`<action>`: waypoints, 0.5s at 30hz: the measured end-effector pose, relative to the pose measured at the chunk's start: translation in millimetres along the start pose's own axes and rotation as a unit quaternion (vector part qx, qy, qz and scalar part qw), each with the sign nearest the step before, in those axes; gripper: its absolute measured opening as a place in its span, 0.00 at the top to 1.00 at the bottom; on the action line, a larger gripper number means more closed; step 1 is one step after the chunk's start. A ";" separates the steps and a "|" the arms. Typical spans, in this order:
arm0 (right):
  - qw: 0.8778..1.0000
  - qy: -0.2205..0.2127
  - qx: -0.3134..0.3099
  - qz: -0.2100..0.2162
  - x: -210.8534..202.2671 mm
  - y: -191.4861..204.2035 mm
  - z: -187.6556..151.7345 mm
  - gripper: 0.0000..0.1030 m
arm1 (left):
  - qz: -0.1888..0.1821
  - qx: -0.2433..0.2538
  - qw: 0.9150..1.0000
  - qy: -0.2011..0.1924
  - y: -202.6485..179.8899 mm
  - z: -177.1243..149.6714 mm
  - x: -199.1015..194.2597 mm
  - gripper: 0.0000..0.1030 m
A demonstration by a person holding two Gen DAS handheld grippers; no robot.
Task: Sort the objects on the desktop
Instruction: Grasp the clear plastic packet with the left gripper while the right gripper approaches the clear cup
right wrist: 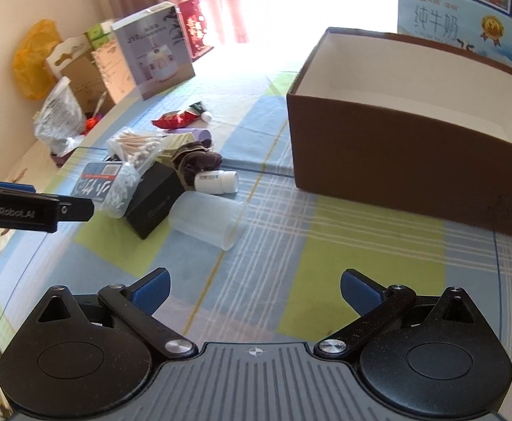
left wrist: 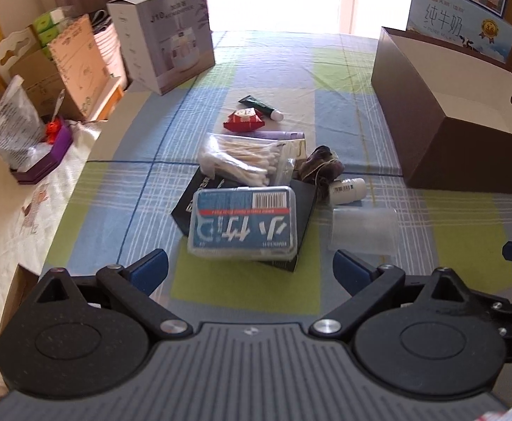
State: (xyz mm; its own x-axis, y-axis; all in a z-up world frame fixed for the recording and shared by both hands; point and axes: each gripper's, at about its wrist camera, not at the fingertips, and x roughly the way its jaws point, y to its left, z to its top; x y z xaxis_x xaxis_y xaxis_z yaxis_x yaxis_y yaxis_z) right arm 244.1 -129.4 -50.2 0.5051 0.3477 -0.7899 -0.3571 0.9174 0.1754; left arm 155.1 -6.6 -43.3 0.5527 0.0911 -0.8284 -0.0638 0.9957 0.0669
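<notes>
Pile of small desktop items sits mid-table on the blue, green and white checked cloth (left wrist: 256, 70). Nearest the left gripper (left wrist: 250, 270): a clear hard-plastic case with a blue label (left wrist: 243, 222), lying flat atop a black cardboard box (left wrist: 301, 207). Case looks light, rigid, smooth-sided; probably slippery, so best taken across its short sides, jaws square to the walls. Behind it, a clear bag of wooden-stick cotton swabs (left wrist: 242, 158): soft and crinkly, pinch near the sealed end. To the right, a dark brown crumpled cloth bundle (left wrist: 321, 166), a small white plastic bottle on its side (left wrist: 349, 189), and a translucent plastic cup tipped over (right wrist: 208, 222); bottle and cup may roll, and the cup's thin wall would flex under pressure. Further back, a red snack packet (left wrist: 243, 119) and a dark green tube with a white cap (left wrist: 261, 107). Open brown cardboard box with white interior (right wrist: 407, 161) stands to the right, seemingly empty, likely the bin. Left gripper spread wide, holding nothing; right gripper (right wrist: 254, 291) likewise agape over bare cloth, well short of the pile.
</notes>
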 end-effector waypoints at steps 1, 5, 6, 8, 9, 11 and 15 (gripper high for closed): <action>1.000 0.002 0.006 -0.006 2.5 0.2 -0.3 0.02 | -0.006 0.003 1.000 0.002 1.2 2.8 5.6 0.06; 0.999 0.007 0.030 -0.025 8.5 -0.6 1.1 0.02 | -0.029 0.007 0.999 0.017 5.8 12.0 27.6 0.10; 0.999 0.007 0.036 -0.030 9.5 -0.8 1.0 0.02 | -0.034 0.008 0.999 0.022 7.4 13.6 32.5 0.12; 0.998 0.008 0.046 -0.039 11.6 -1.0 1.1 0.02 | -0.041 0.012 0.999 0.024 9.3 16.7 39.8 0.15; 0.998 0.009 0.051 -0.043 12.5 -1.5 1.1 0.02 | -0.040 0.017 0.999 0.021 9.4 17.8 41.5 0.15; 0.997 0.009 0.060 -0.049 13.8 -1.4 1.5 0.02 | -0.037 0.033 0.999 0.013 9.0 20.8 43.0 0.17; 0.996 0.010 0.070 -0.057 19.2 3.7 2.2 0.02 | -0.043 0.058 0.997 0.008 9.3 23.2 46.0 0.20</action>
State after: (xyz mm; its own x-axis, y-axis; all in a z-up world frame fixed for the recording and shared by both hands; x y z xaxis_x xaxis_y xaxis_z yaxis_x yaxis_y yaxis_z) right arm 254.2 -119.0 -63.4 0.5192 0.2372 -0.8211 -0.1842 0.9692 0.1636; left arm 199.2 7.2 -67.9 0.5380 0.0067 -0.8429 0.0796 0.9951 0.0587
